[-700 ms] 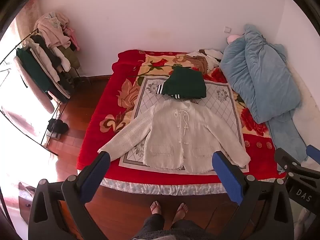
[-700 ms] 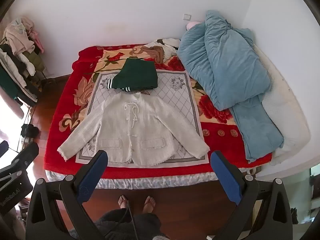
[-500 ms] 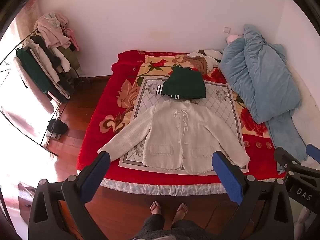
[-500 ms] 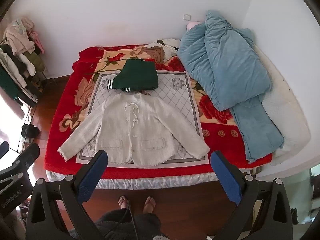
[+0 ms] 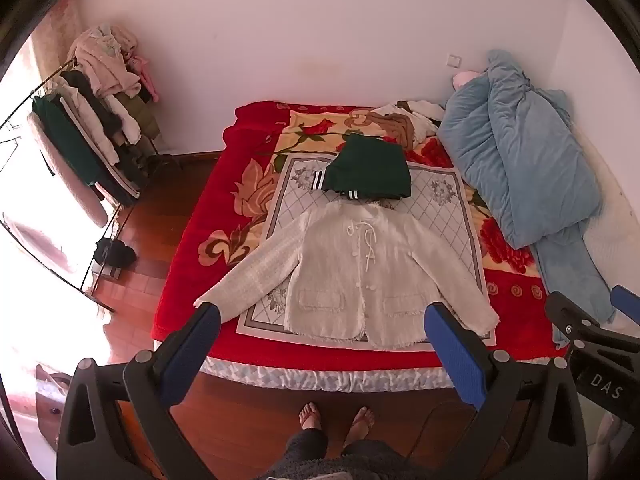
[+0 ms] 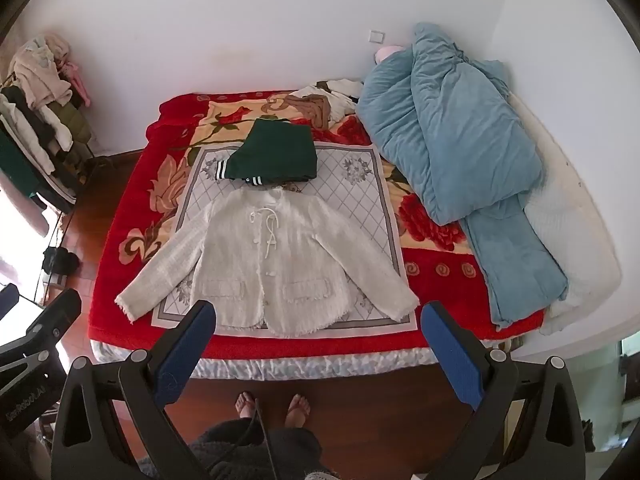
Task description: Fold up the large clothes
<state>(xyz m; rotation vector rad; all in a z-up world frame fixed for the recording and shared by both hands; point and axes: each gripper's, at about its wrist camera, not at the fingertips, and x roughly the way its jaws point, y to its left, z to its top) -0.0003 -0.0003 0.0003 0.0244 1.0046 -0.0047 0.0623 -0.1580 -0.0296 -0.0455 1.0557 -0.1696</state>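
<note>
Centrally placed garment: white jacket [image 5: 360, 276] [image 6: 272, 264], spread flat and front-up on the bed, sleeves angled outward, hem toward the near edge.
Jacket detail: white cord lacing down the front; two patch pockets near the fringed hem.
Folded item: dark green garment [image 5: 370, 168] [image 6: 276, 154] with striped cuffs, lying just beyond the jacket's collar.
Bed covering: red floral blanket [image 5: 208, 216] [image 6: 132, 204] with a grey lattice panel under the jacket.
Bedding at the right: blue quilt [image 5: 516, 160] [image 6: 452, 132], bunched and trailing toward the near edge.
Further clothes: a brown and white heap by the far wall, beside the quilt.
Left claw [image 5: 320, 336]: released, blue pads wide apart, nothing between them, hovering above the near edge of the bed.
Right claw [image 6: 318, 332]: released likewise, empty, hovering beside the left one.
Person: bare feet [image 5: 336, 416] on the wooden floor at the foot of the bed.
Room, left side: clothes rack [image 5: 80, 128] loaded with hanging garments.
</note>
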